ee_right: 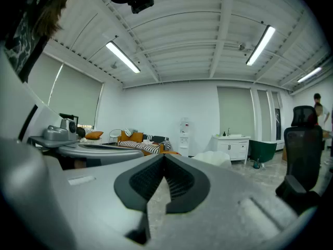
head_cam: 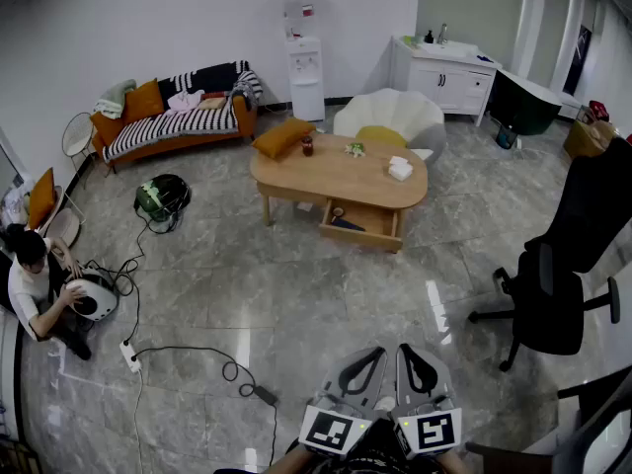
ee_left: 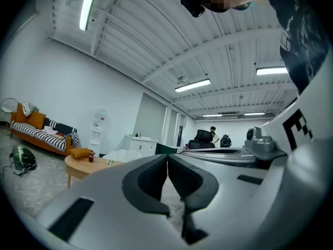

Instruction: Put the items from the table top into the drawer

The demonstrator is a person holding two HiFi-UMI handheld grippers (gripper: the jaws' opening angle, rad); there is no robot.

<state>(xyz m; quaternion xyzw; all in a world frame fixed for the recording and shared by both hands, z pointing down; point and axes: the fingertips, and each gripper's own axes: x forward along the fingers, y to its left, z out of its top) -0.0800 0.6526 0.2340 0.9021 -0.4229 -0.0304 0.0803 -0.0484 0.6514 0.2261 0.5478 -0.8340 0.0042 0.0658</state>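
Far across the room stands an oval wooden coffee table (head_cam: 326,180) with its drawer (head_cam: 363,231) pulled open; something small and dark lies inside. On the top are a dark red jar (head_cam: 307,146), a small green item (head_cam: 355,149) and a white crumpled thing (head_cam: 400,169). My left gripper (head_cam: 374,354) and right gripper (head_cam: 405,351) sit side by side at the bottom edge, several steps from the table. Both are shut and hold nothing. The left gripper view shows the left gripper (ee_left: 167,158) with jaws touching; in the right gripper view the right gripper (ee_right: 164,158) is the same.
An orange cushion (head_cam: 281,136) rests at the table's left end. A black office chair (head_cam: 558,284) stands at the right. Cables and a power strip (head_cam: 188,358) trail over the floor at left, near a seated person (head_cam: 39,294). A sofa (head_cam: 178,117) and a white cabinet (head_cam: 449,77) line the back.
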